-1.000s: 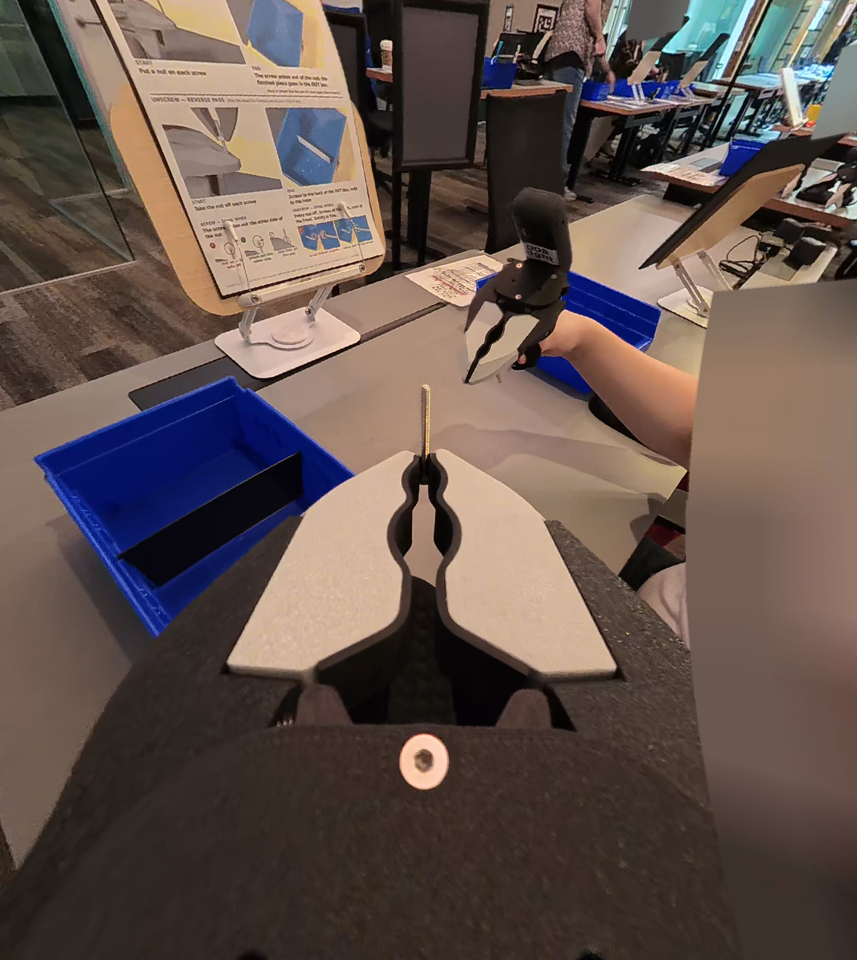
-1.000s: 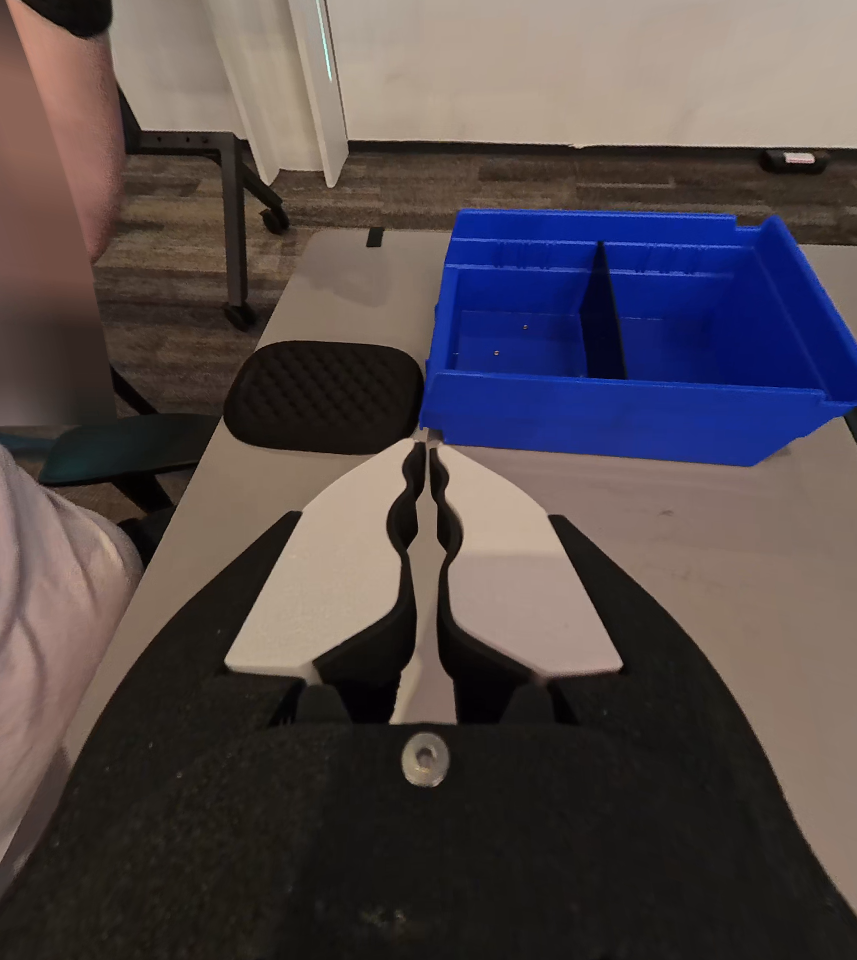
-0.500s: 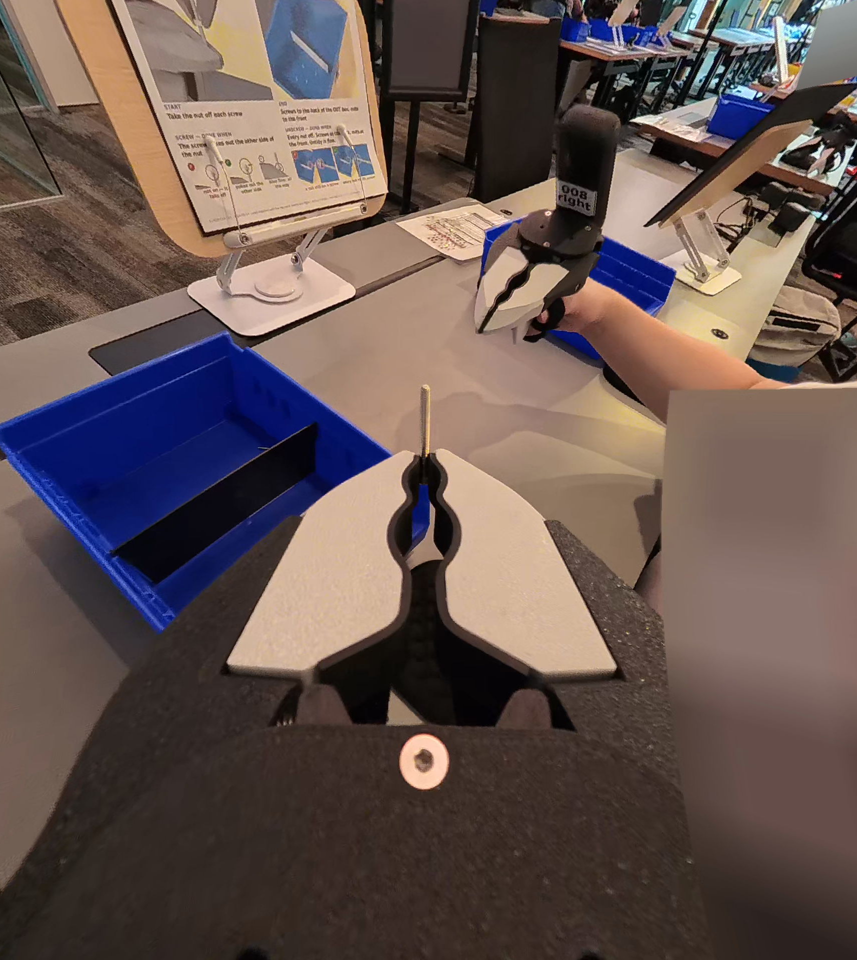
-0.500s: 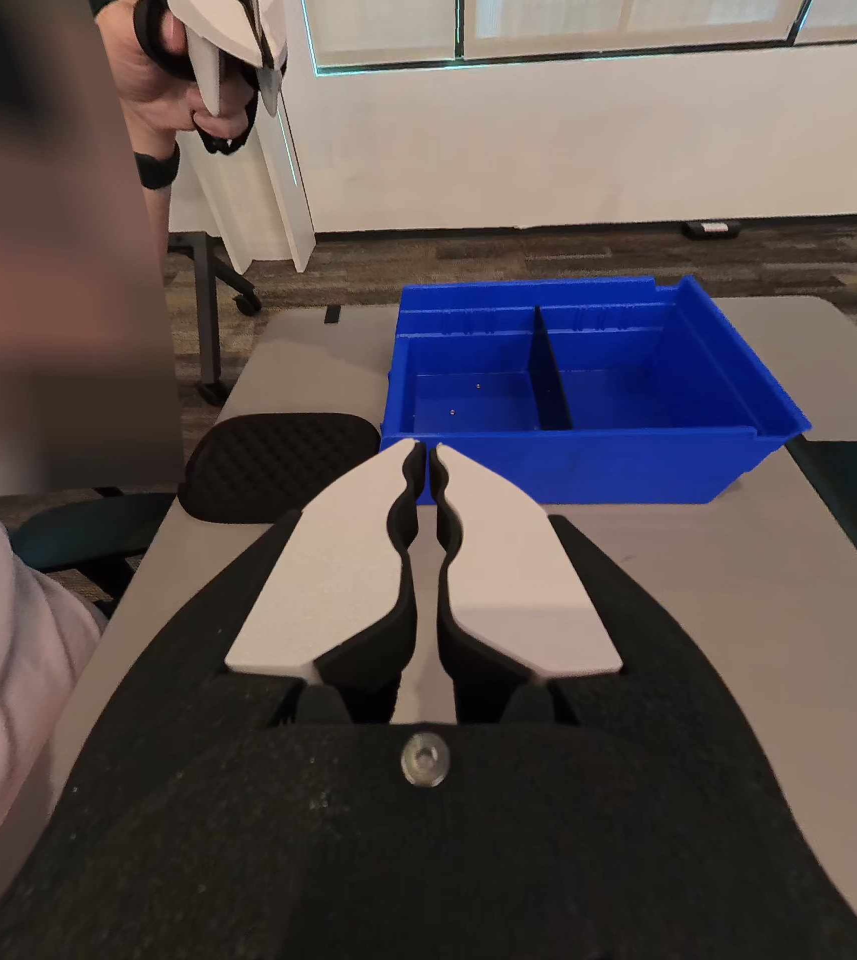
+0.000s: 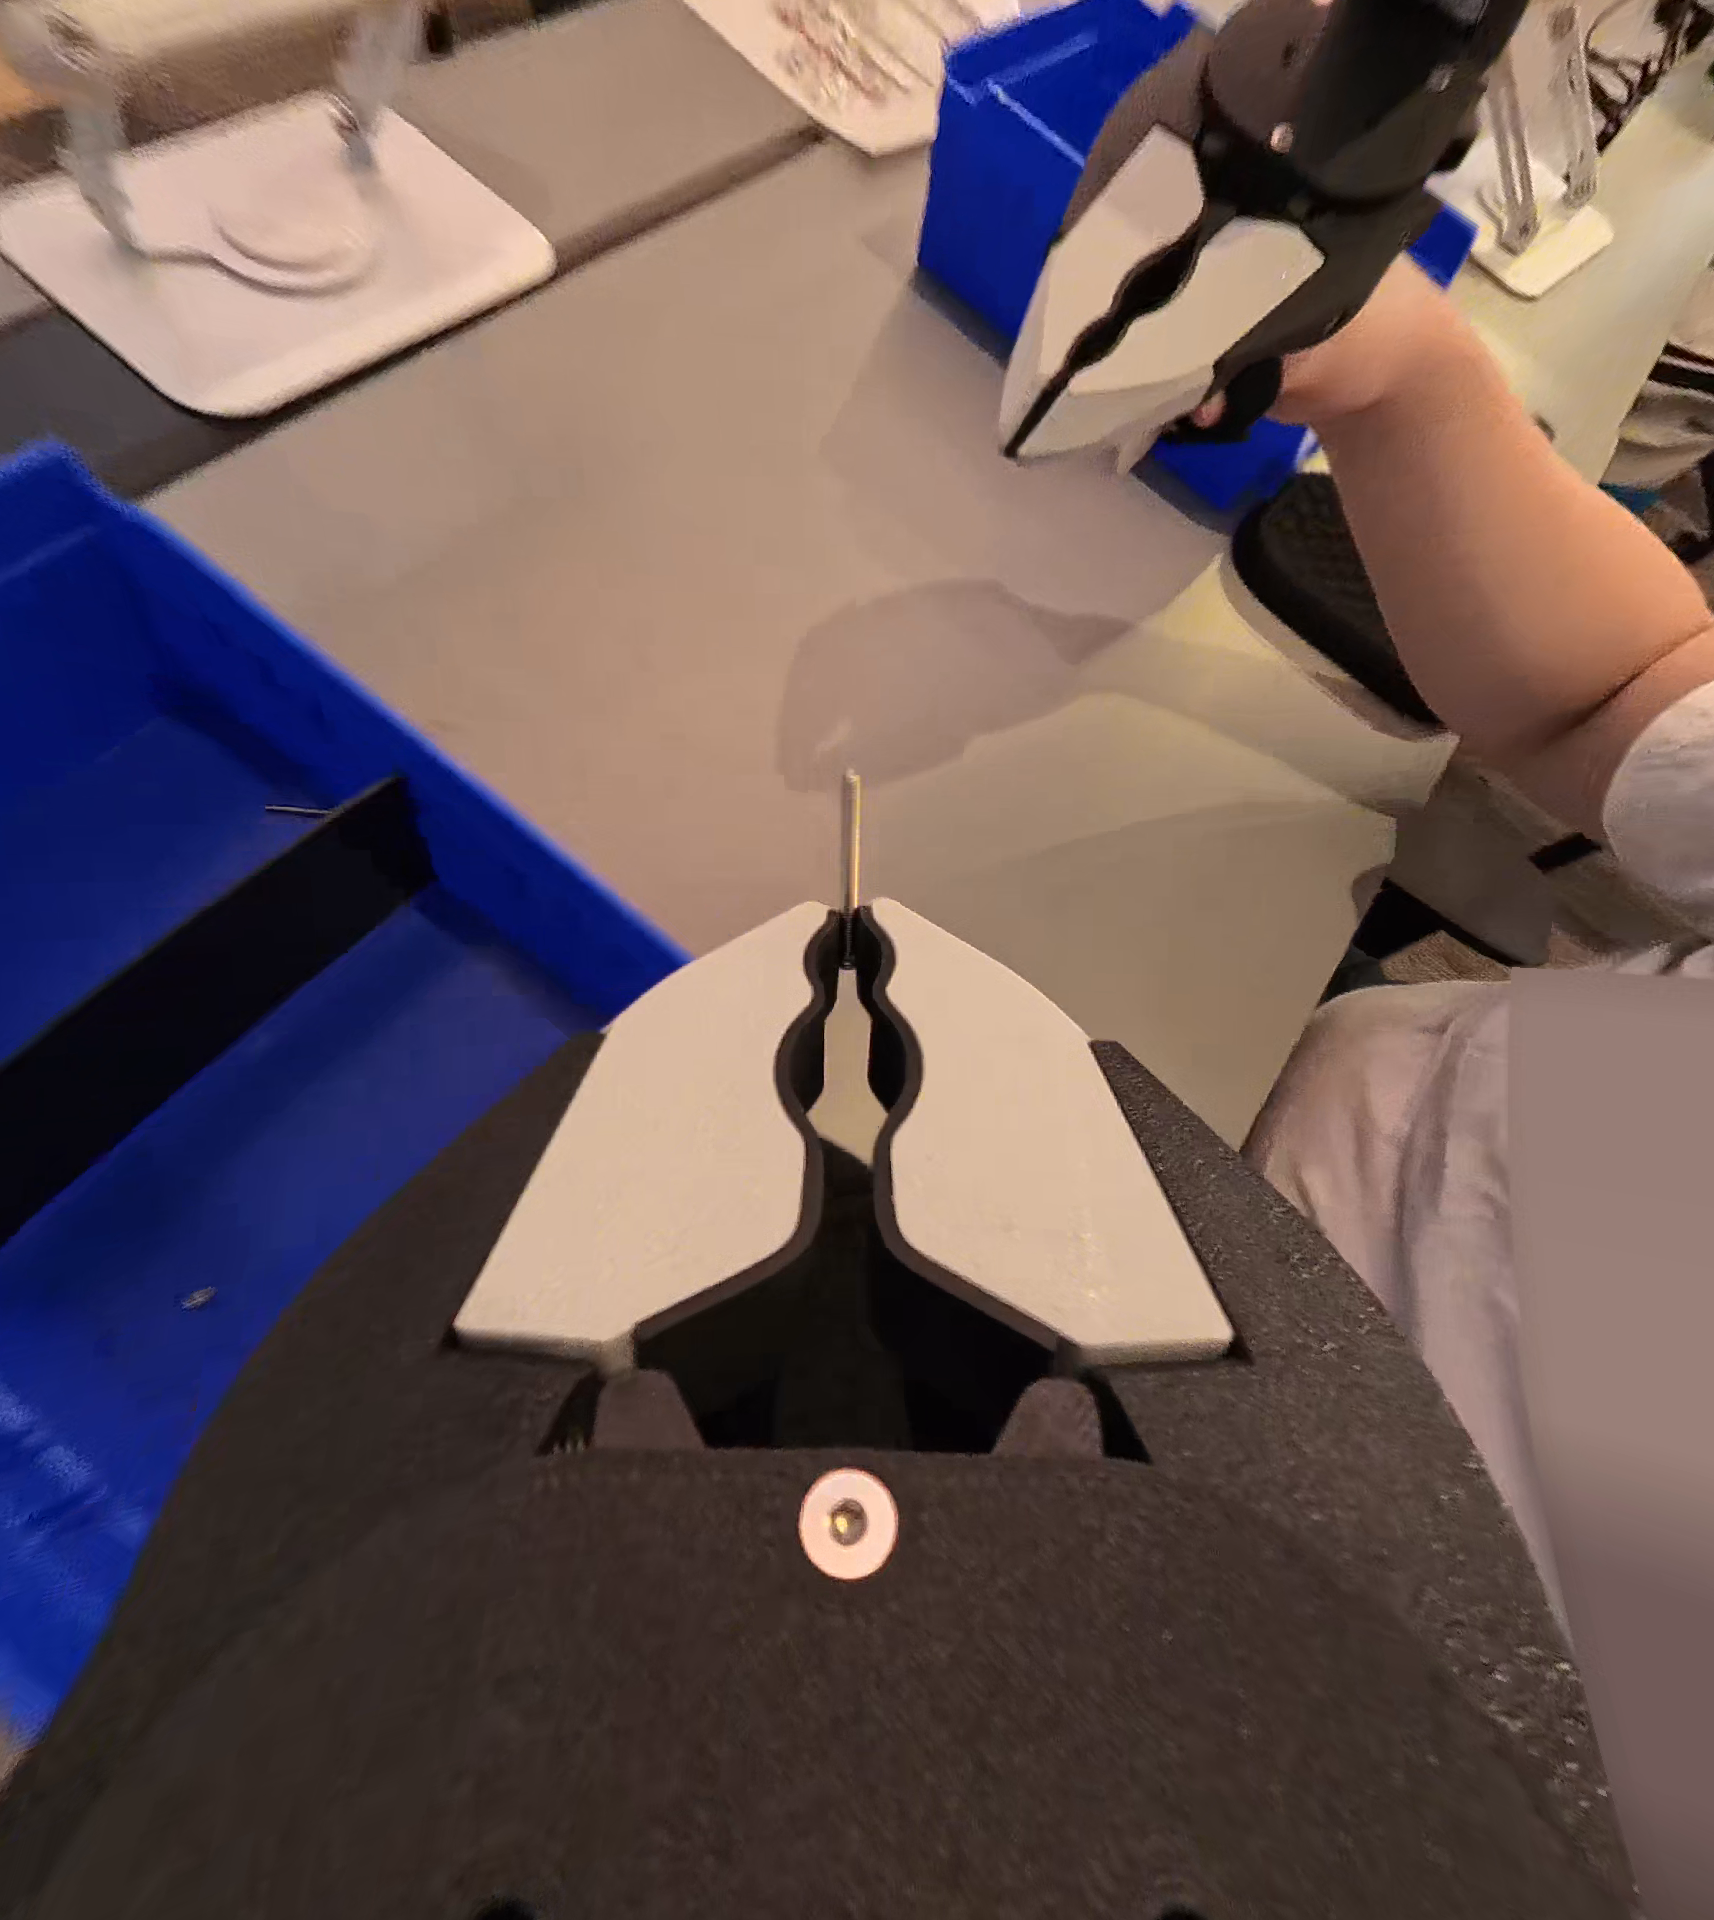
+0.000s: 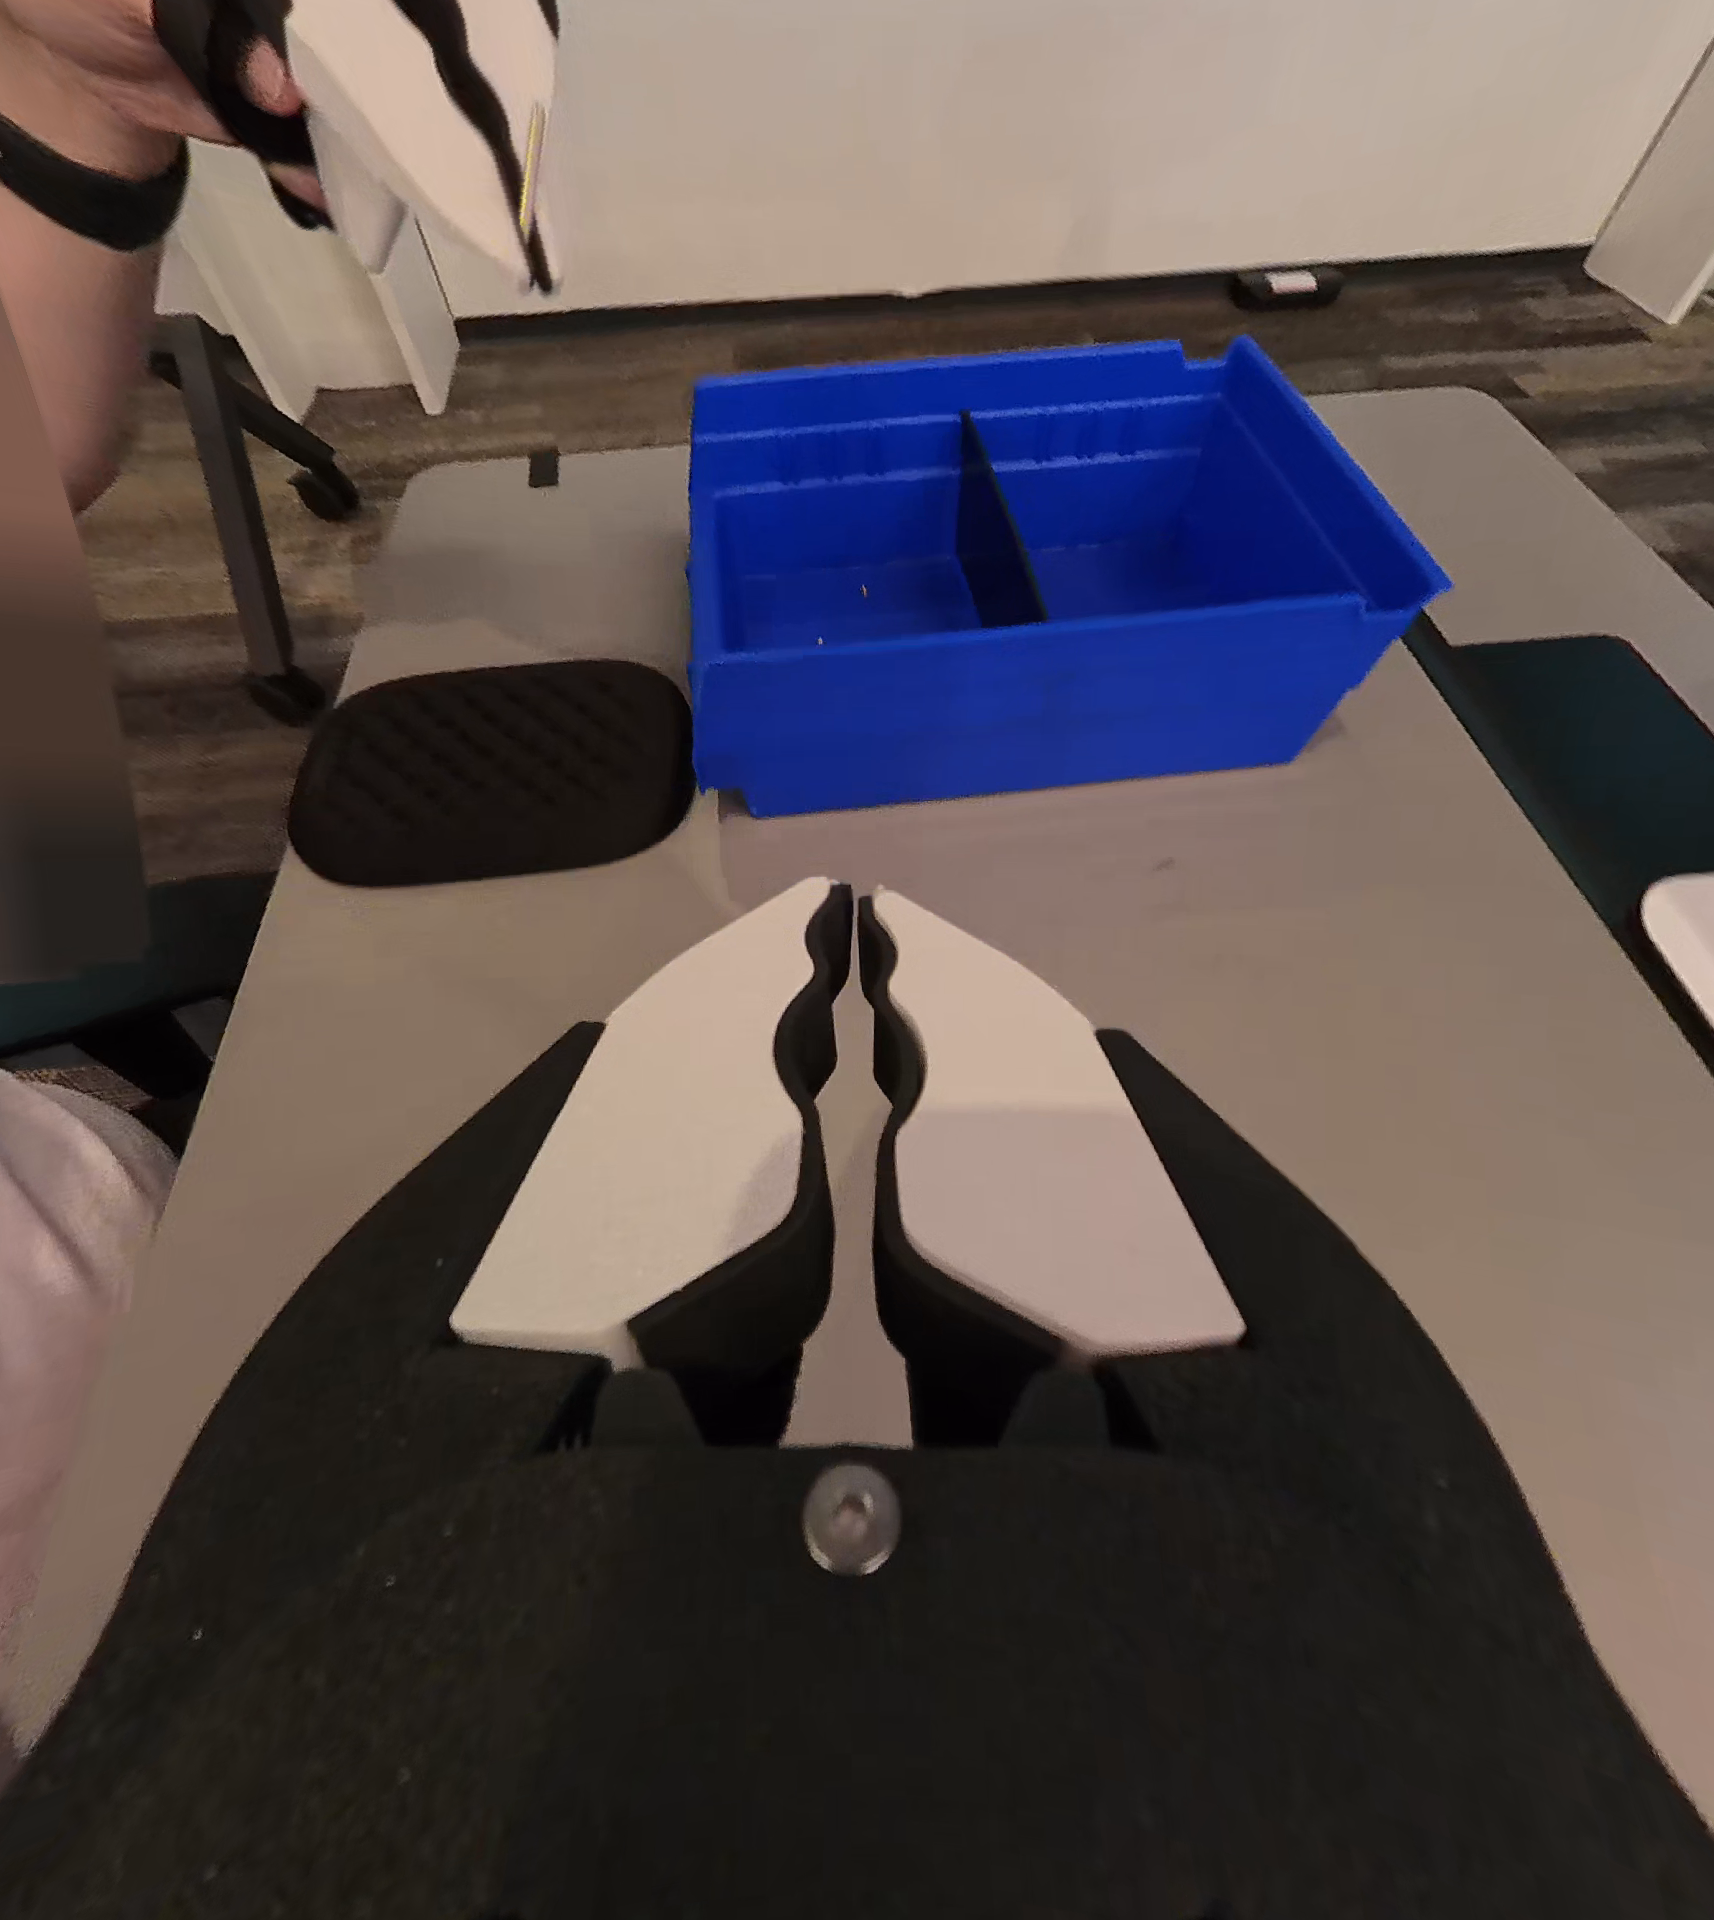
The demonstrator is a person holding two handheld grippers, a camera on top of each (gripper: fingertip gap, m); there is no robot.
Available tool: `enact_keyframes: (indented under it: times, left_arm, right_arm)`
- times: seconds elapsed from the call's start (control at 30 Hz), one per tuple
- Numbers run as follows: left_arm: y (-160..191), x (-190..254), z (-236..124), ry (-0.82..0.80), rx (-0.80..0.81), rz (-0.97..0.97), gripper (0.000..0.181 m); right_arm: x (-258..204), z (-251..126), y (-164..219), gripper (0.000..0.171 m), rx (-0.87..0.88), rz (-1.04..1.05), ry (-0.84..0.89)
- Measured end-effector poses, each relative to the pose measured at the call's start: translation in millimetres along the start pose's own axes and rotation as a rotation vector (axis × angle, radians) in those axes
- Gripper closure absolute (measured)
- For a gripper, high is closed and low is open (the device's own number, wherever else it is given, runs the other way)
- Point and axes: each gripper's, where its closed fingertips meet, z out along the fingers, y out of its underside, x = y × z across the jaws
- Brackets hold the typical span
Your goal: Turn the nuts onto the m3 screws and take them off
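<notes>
We find the left gripper (image 5: 850, 914) closed on 1 thin silver metal screw (image 5: 850, 836), pinched at its fingertips and standing upright above the grey tabletop (image 5: 624, 436). The right gripper (image 6: 853, 896) is nearly shut, tips almost touching; nothing is visible between them. 2 tiny specks lie in the left compartment of the blue plastic divided bin (image 6: 1040, 707) ahead.
</notes>
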Motion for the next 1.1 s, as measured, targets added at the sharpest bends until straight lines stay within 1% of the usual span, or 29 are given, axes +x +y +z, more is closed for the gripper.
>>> enact_keyframes:
  times: [0.07,0.13,0.17,0.27,0.33,0.4,0.43,0.53,0.67,0.77,0.9,1.0,1.1]
  left_arm:
    - [3,12,37,-0.01,-0.083,-0.009,0.179]
    - [12,11,76,-0.09,-0.198,0.011,0.179]
    - [16,13,96,-0.102,-0.246,0.01,0.179]
    - [30,16,151,-0.091,-0.369,-0.046,0.179]
    - [40,11,180,-0.096,-0.445,-0.087,0.179]
    - [47,-5,200,-0.159,-0.503,-0.098,0.179]
    - [50,-13,208,-0.192,-0.527,-0.093,0.179]
    - [57,-23,227,-0.215,-0.58,-0.088,0.179]
    - [67,-34,239,-0.25,-0.647,-0.057,0.179]
    - [71,-34,244,-0.236,-0.68,-0.065,0.179]
    - [72,-34,244,-0.239,-0.745,-0.054,0.179]
    - [73,-34,244,-0.238,-0.806,-0.037,0.179]
    - [73,-34,244,-0.234,-0.861,-0.028,0.179]
  right_arm:
    - [2,-11,12,0.17,-0.038,0.018,0.031]
    - [5,-21,29,0.17,-0.1,0.022,0.064]
    - [6,-27,37,0.17,-0.137,0.018,0.079]
    - [7,-45,55,0.17,-0.203,0.026,0.088]
    - [13,-55,68,0.17,-0.261,0.04,0.113]
    - [21,-62,77,0.17,-0.298,0.027,0.141]
    - [20,-64,81,0.17,-0.311,0.034,0.128]
    - [20,-69,87,0.17,-0.319,0.059,0.082]
    - [28,-76,95,0.17,-0.376,0.059,0.063]
    - [39,-81,94,0.17,-0.39,0.057,0.075]
    - [52,-87,92,0.169,-0.362,0.068,0.102]
    - [49,-93,104,0.169,-0.377,0.078,0.088]
    - [51,-103,121,0.169,-0.409,0.084,0.112]
